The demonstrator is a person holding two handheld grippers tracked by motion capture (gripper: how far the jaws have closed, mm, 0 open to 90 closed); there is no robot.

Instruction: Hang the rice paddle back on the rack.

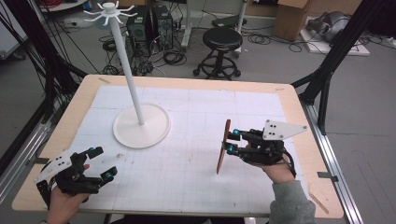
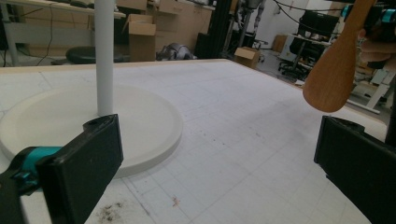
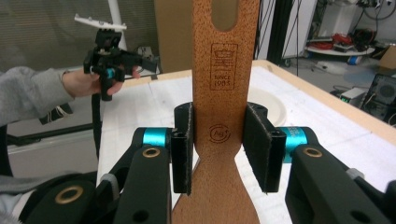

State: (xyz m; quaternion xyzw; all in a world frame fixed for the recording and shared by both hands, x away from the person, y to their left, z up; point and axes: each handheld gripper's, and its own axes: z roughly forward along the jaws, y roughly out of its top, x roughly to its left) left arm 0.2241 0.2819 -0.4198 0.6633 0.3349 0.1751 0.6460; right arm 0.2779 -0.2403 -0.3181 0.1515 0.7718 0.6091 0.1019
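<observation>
Right tool (image 3: 217, 147) clenched on wooden spatula (image 3: 223, 88), left tool (image 1: 98, 163) released, stand's dish-like base (image 1: 159, 133) seemingly bare

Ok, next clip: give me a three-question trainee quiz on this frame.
1. Which tool holds the wooden spatula: the left tool or the right tool?
2. True or false: the spatula already hangs from the white stand.
3. How do the left tool's jaws stand?

Key:
1. The right tool; its pads clamp the spatula's handle.
2. False; the spatula is held upright, apart from the stand, blade end down.
3. Wide apart, with nothing between them.
</observation>
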